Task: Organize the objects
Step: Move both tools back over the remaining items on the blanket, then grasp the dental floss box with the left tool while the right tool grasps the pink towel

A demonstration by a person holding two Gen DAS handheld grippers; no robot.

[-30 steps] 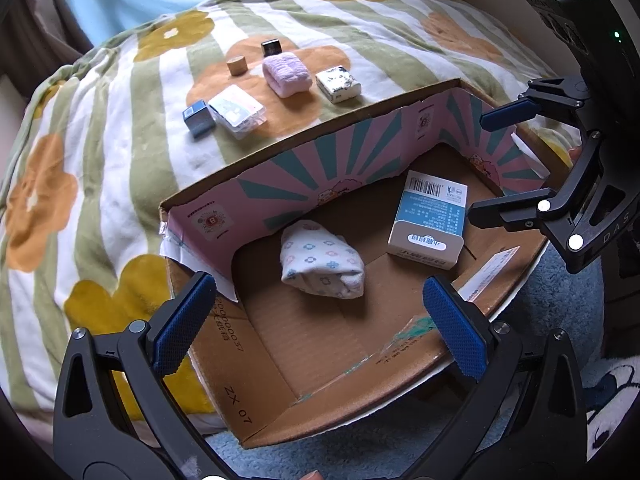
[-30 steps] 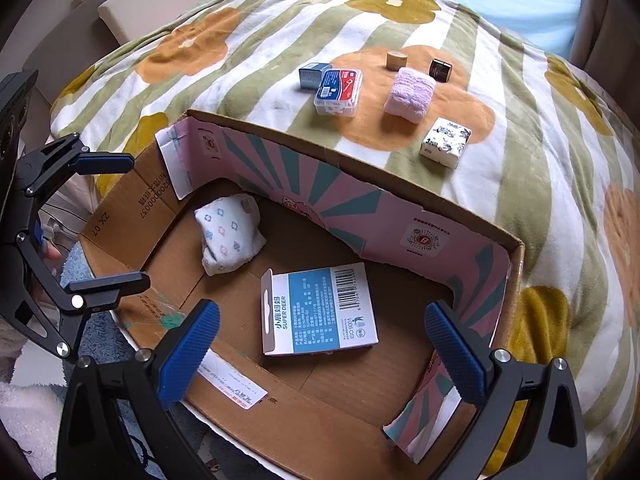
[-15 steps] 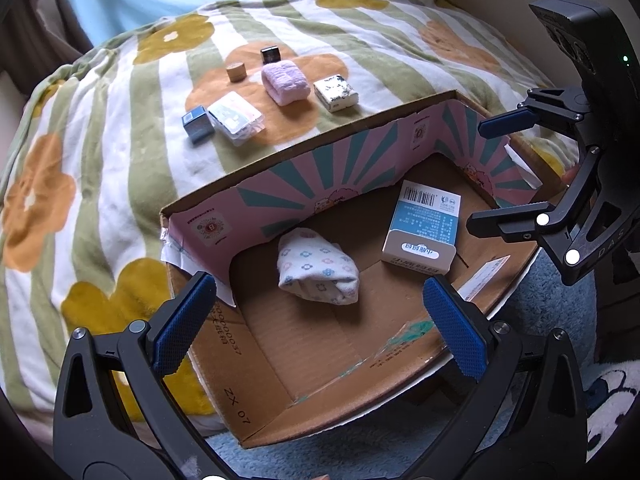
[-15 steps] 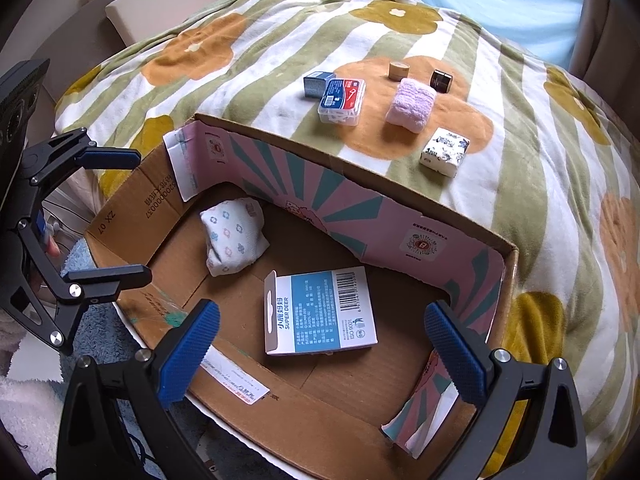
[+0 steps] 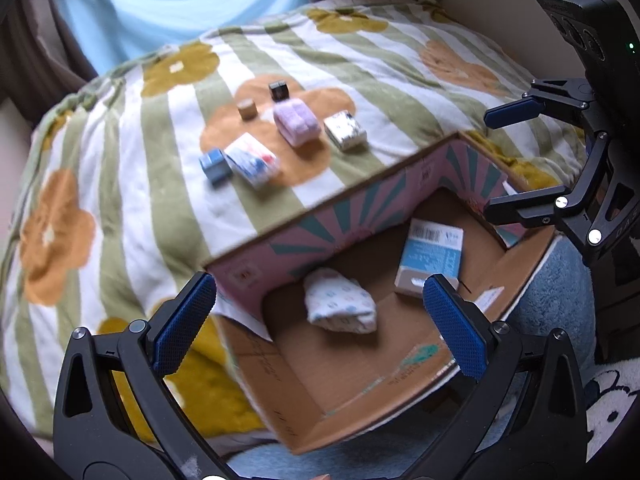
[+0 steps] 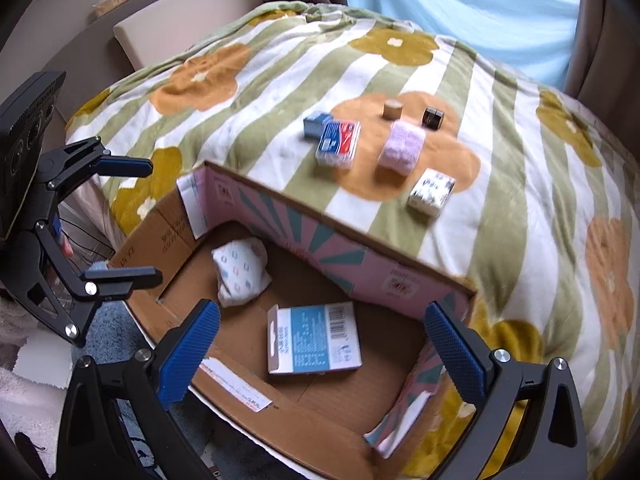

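Bed point(image 6: 248, 120) carries everything, covered by a blanket point(image 5: 120, 184) with green/white stripes and orange and mustard flowers. Six small items sit on one orange flower: blue box point(image 6: 316, 125) touching the clear plastic case point(image 6: 338, 145) with red/blue contents; lilac folded cloth point(image 6: 402, 148) near the middle; black-and-white patterned pack point(image 6: 431, 192) closest to the cardboard box; small wooden cylinder point(image 6: 392, 109) and small black cube point(image 6: 433, 117) on the far side, apart from each other. Open cardboard box point(image 6: 280, 428) with pink/teal inner walls sits at the bed's near edge, its far wall against the blanket. Left view is motion-blurred.
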